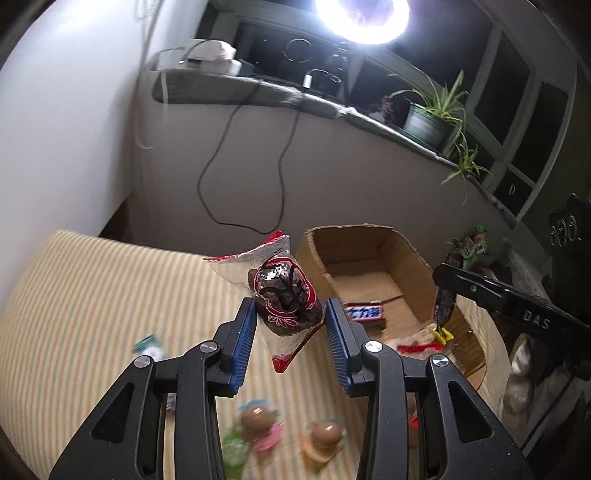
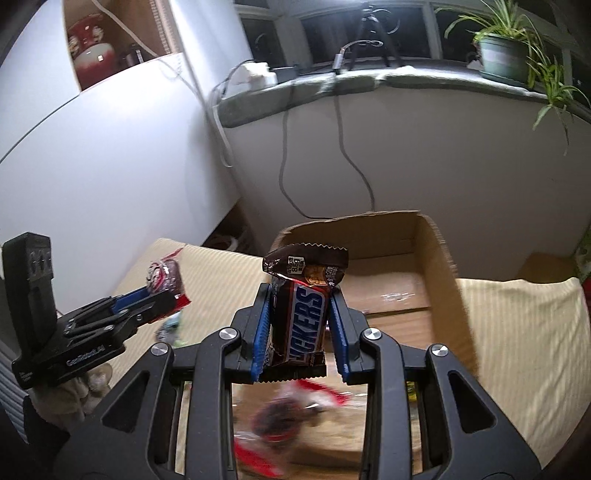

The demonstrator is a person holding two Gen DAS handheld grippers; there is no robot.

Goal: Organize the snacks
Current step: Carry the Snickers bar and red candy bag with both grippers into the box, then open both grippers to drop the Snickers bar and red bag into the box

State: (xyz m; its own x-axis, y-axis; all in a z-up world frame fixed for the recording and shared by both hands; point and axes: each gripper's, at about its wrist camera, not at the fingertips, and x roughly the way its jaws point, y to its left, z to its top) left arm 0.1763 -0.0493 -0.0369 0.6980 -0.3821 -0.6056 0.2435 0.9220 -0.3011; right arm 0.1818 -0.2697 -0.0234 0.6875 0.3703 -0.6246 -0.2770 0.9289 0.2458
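Note:
My left gripper [image 1: 290, 317] is shut on a clear red-trimmed packet of dark dried fruit [image 1: 282, 291], held above the striped cloth to the left of the cardboard box [image 1: 391, 243]. It also shows in the right wrist view [image 2: 162, 291]. My right gripper [image 2: 301, 325] is shut on a Snickers bar [image 2: 301, 314], held upright over the near part of the box [image 2: 436, 258]. In the left wrist view the right gripper [image 1: 443, 295] hangs over the box. A bar [image 1: 364, 314] and a red-white packet [image 1: 417, 343] lie inside the box.
Several small wrapped sweets [image 1: 258, 424] lie on the striped cloth [image 1: 110, 295] near me. A window ledge with a potted plant [image 1: 432, 118], cables and a bright ring lamp [image 1: 362, 18] stands behind. More snack packets [image 1: 469, 251] lie to the right of the box.

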